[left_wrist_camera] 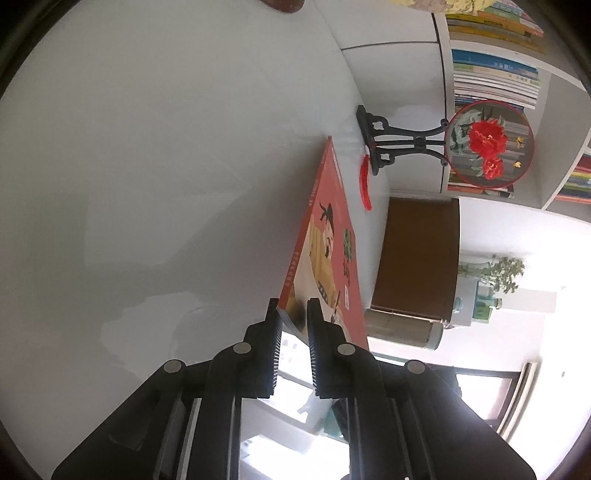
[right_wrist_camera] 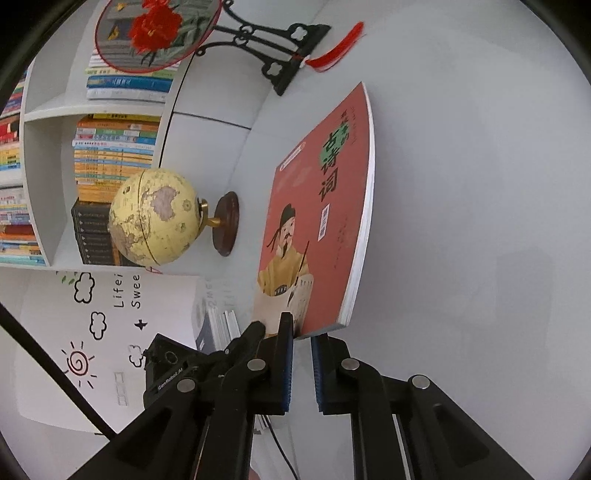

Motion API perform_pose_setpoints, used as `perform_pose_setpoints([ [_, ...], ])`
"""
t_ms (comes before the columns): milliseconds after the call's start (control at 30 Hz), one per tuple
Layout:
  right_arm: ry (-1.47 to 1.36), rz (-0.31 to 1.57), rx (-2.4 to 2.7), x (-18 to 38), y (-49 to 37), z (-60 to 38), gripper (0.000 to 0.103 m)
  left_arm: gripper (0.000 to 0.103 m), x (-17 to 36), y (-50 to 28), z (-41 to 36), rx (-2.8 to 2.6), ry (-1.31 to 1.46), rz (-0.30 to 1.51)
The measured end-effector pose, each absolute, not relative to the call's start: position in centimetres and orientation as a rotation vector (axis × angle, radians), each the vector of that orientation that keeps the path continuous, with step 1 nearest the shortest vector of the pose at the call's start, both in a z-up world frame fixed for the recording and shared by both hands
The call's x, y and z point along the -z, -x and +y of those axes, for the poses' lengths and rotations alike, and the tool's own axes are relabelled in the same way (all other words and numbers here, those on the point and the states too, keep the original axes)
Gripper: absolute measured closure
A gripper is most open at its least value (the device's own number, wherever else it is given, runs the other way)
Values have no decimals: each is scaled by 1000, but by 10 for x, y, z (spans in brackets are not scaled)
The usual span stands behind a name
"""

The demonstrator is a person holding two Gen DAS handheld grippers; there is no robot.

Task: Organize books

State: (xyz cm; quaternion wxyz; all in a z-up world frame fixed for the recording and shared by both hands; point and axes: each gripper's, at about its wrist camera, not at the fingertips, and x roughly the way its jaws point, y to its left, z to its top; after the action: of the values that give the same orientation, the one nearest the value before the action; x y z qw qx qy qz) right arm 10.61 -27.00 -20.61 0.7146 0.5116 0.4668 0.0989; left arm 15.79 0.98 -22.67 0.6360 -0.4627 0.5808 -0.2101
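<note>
A red book (left_wrist_camera: 325,236) with a cartoon scholar in yellow on its cover is tilted up on edge over the white table (left_wrist_camera: 147,166). My left gripper (left_wrist_camera: 293,314) is shut on the book's near corner. In the right wrist view the same book (right_wrist_camera: 325,206) shows its cover and white page edge. My right gripper (right_wrist_camera: 301,328) is shut on its near edge. The left gripper's black housing (right_wrist_camera: 166,369) sits just beside it on the left. Whether the book's far edge touches the table is unclear.
A yellow globe (right_wrist_camera: 155,218) on a brown base, a round flower fan (right_wrist_camera: 155,33) on a black stand and a red tassel (right_wrist_camera: 336,48) stand near the book. Behind are white shelves (right_wrist_camera: 40,147) full of books, a white doodled board (right_wrist_camera: 103,332) and thin books (right_wrist_camera: 221,325).
</note>
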Motion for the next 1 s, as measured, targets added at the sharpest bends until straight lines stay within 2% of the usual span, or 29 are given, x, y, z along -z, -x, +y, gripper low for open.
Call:
perform_pose_setpoints([
  [100,-1143,1018,-195,204,-102,-278,94,92,225,-156,-1,479,1071,1311],
  [133,-1137,1016,-193,203,-102,-280,94,89,223,-156,-5,482,1072,1307],
  [200,-1124,1006,-182,200,-100,-286,94,76,220,-154,-10,485,1072,1296],
  [267,-1132,999,-179,198,-98,-292,94,70,217,-153,-15,481,1081,1274],
  [300,-1134,997,-176,196,-97,-293,94,62,215,-153,-18,480,1076,1264],
  [333,-1134,996,-178,196,-97,-295,94,58,213,-155,-22,463,1054,1258],
  [433,-1140,997,-185,194,-96,-299,94,58,215,-163,-31,422,1069,1235],
  [467,-1140,999,-189,195,-95,-299,94,59,217,-165,-35,419,1088,1235],
  [533,-1147,1000,-193,195,-95,-301,94,76,219,-169,-45,387,1091,1242],
  [567,-1152,1000,-195,196,-95,-303,94,79,220,-170,-47,386,1087,1245],
  [600,-1159,999,-193,197,-95,-306,94,91,220,-170,-52,383,1082,1251],
  [733,-1172,988,-200,198,-95,-321,94,98,218,-167,-61,405,1133,1247],
  [867,-1212,998,-197,205,-95,-335,84,98,212,-167,-67,442,1189,1254],
  [933,-1249,990,-195,210,-96,-340,74,98,211,-165,-69,446,1210,1259],
  [1000,-1300,968,-194,217,-98,-346,54,98,212,-165,-69,444,1214,1264],
])
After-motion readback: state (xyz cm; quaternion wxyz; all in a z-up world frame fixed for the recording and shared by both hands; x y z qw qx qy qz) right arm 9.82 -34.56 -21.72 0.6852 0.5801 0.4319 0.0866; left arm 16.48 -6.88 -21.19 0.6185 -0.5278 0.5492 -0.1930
